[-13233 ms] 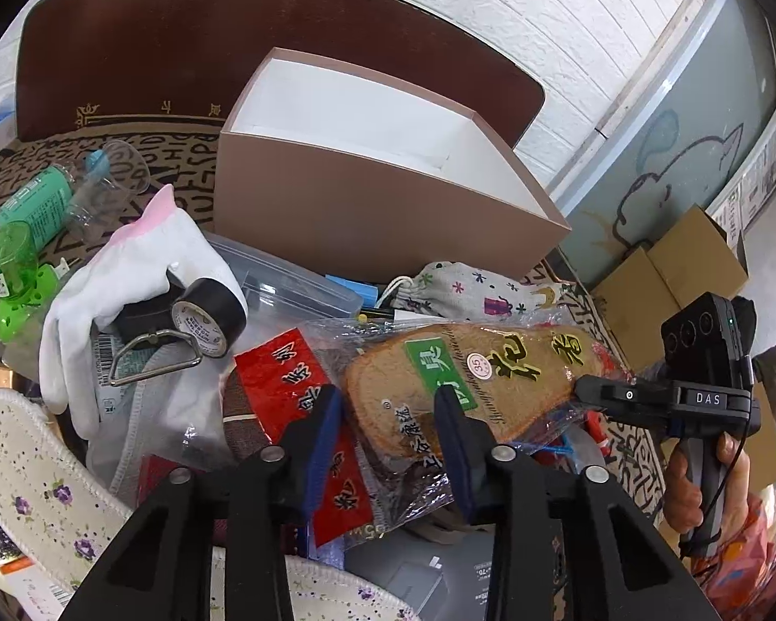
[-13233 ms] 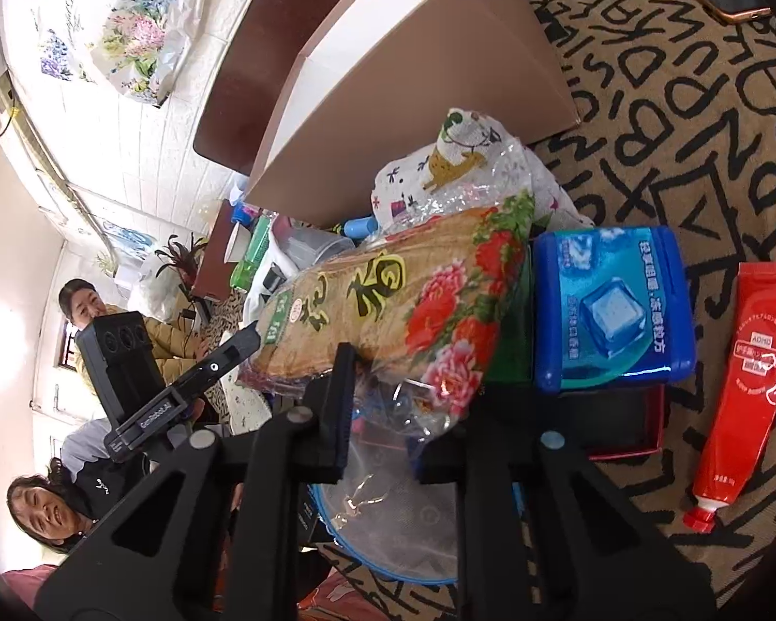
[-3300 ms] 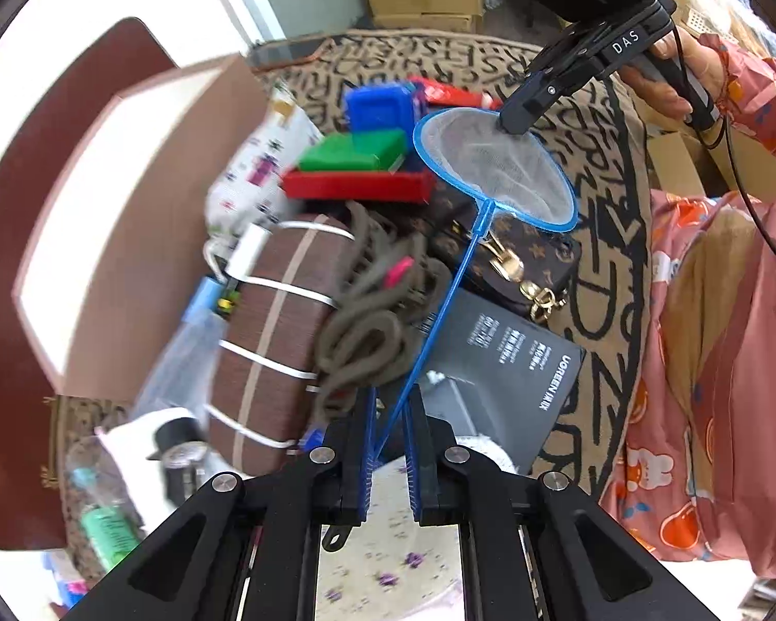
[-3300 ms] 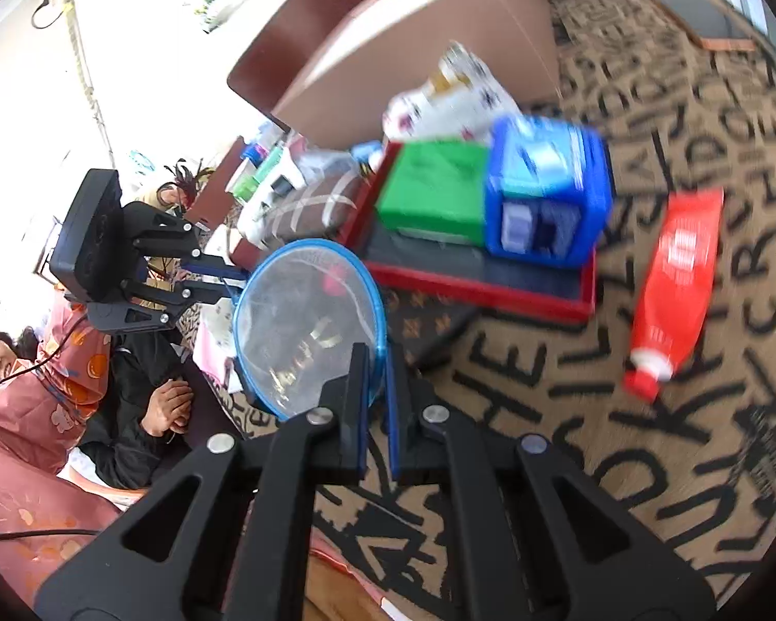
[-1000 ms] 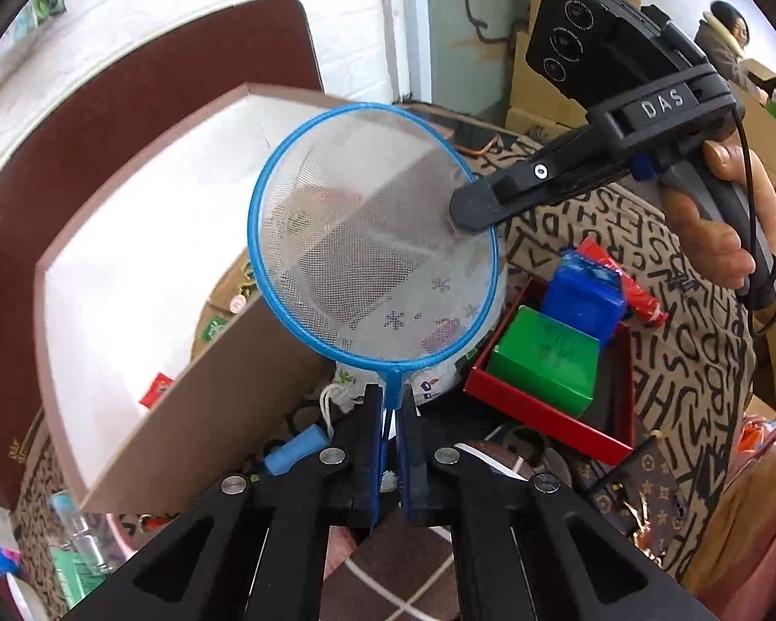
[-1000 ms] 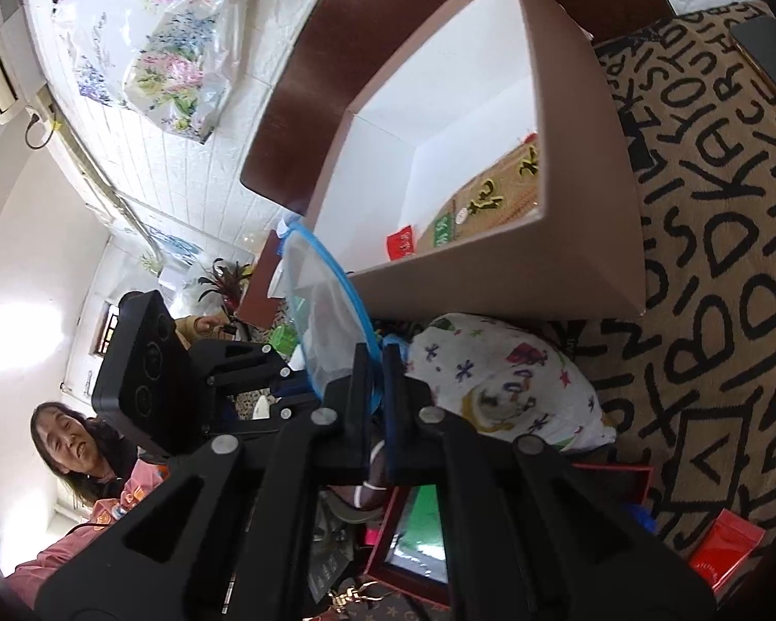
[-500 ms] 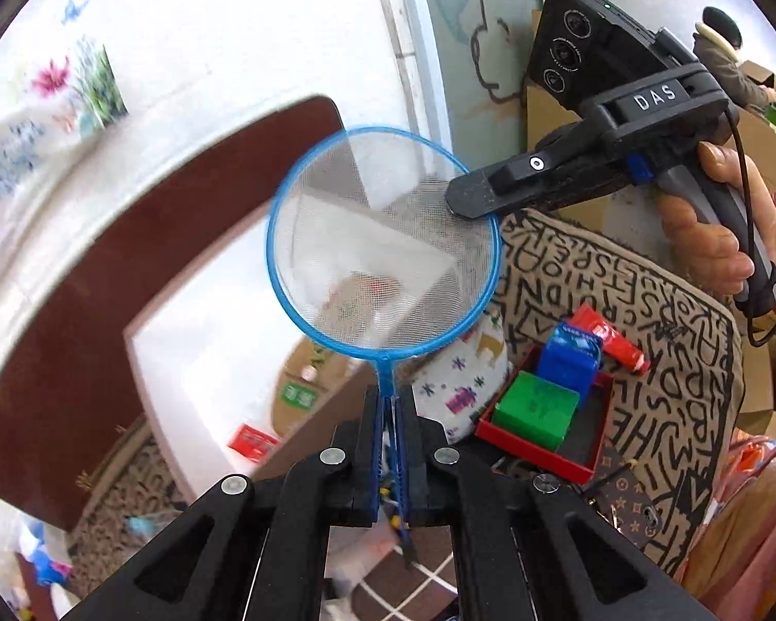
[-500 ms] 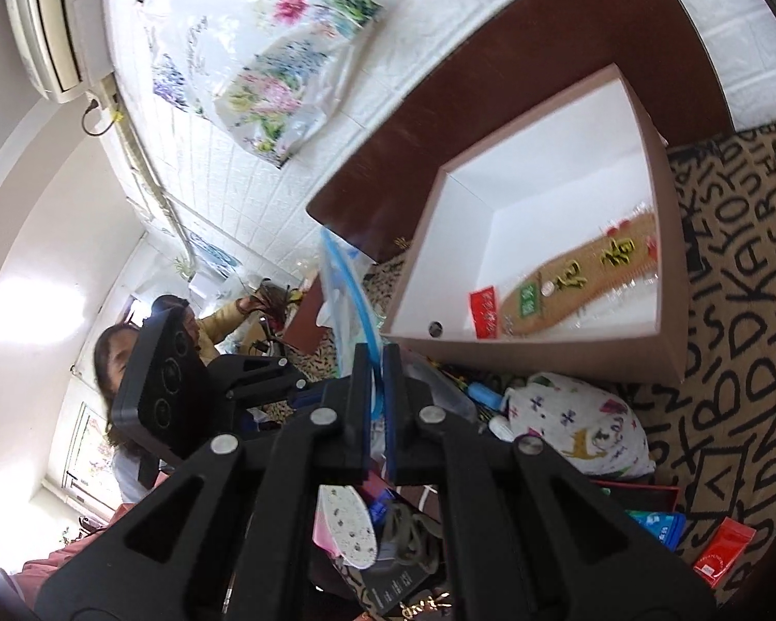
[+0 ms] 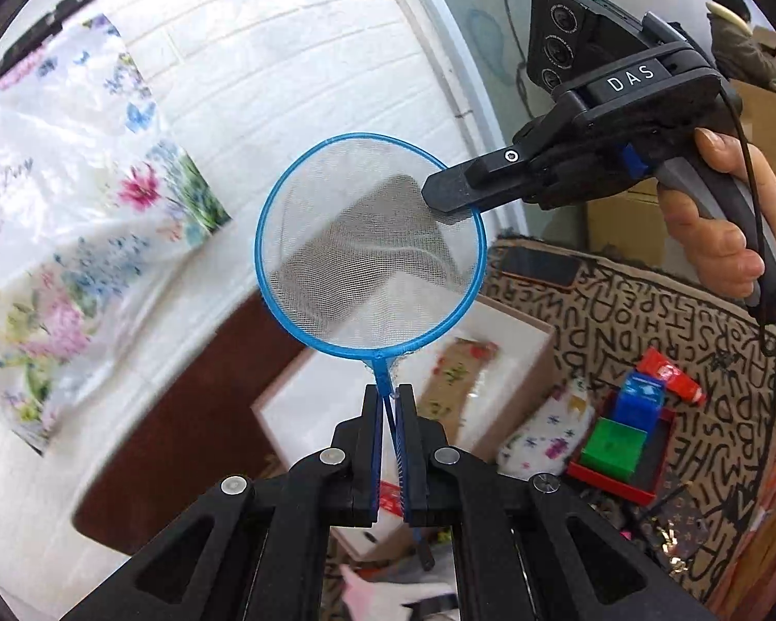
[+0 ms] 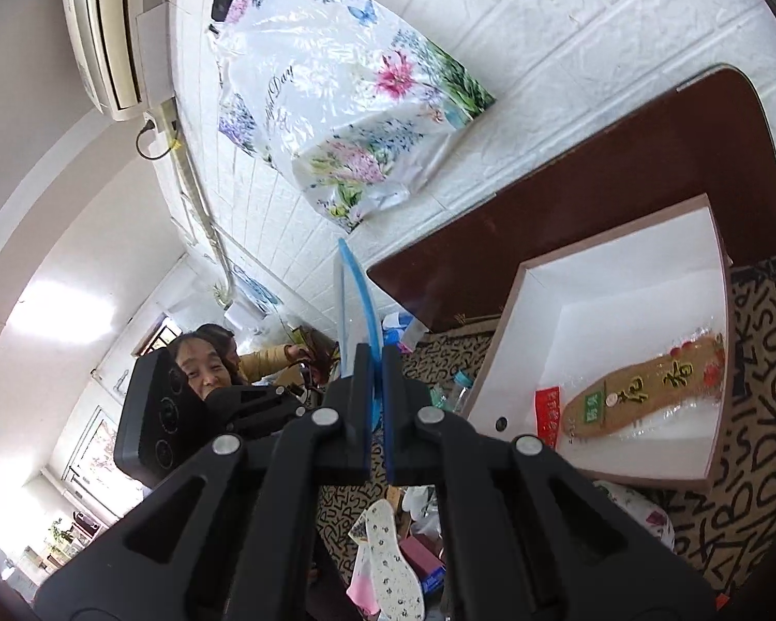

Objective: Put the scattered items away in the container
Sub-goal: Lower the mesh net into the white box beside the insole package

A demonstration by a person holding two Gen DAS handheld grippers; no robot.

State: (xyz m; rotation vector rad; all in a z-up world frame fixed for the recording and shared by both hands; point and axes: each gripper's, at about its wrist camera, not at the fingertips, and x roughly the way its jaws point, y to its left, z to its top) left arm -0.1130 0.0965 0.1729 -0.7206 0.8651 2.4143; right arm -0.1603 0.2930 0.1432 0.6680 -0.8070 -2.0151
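A blue hand net [image 9: 370, 253] with a round hoop and white mesh is held high above the table. My left gripper [image 9: 389, 398] is shut on its thin handle. My right gripper [image 9: 450, 202] is shut on the hoop's right rim; in the right wrist view the hoop [image 10: 359, 305] shows edge-on between its fingers [image 10: 377, 357]. Below stands the brown box [image 10: 719, 460] with a white inside, open at the top. A bagged insole [image 10: 646, 393] and a red packet [image 10: 547, 409] lie in it.
On the patterned cloth [image 9: 621, 310] lie a red tray [image 9: 623, 486] with a green box [image 9: 613, 447] and a blue box [image 9: 641, 398], a red tube [image 9: 670, 375], a printed pouch [image 9: 548, 434] and a floral insole [image 10: 393, 564]. A dark headboard [image 10: 621, 181] and white brick wall stand behind.
Both grippers have lifted the net higher above the box, and the views have tilted up toward the wall. Both stay shut on the net.
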